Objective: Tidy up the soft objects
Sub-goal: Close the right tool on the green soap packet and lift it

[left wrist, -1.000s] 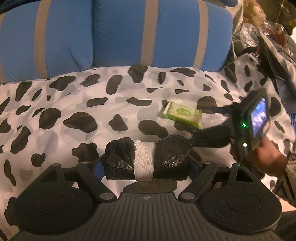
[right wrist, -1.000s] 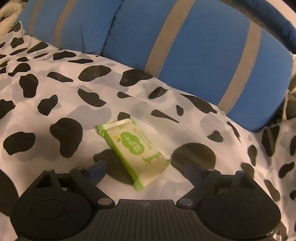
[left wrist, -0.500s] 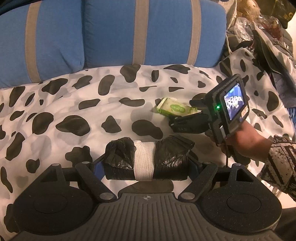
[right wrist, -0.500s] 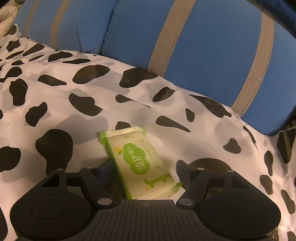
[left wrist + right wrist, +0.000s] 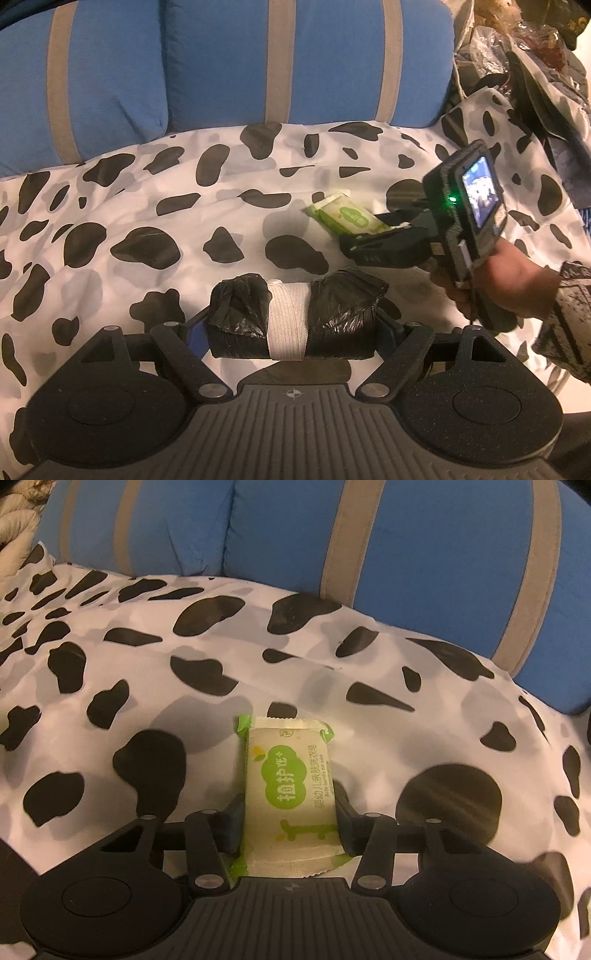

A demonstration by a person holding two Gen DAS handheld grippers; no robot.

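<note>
Left wrist view
- Left gripper (image 5: 291, 332): I see its jaws set wide, one on each end of a black plastic-wrapped roll (image 5: 295, 319) with a white band, held just above the cow-print blanket (image 5: 147, 206).
- Roll axis: left to right, straight across the jaws.
- Right gripper (image 5: 373, 236): it enters from the right, fingers pointing left, with the green soap packet (image 5: 345, 218) between them.
- Packet place: far and right of the roll, on the blanket, near the blue striped cushions (image 5: 221, 62).

Right wrist view
- Right gripper (image 5: 290, 819): jaws closing, the green soap packet (image 5: 290, 794) between them; the fingers sit right at its long edges, but I cannot tell if they press yet.
- Packet axis: near to far, along the fingers; the far end juts past the tips.
- Nearer hand: the right; I judge the coming lift is its job.
</note>
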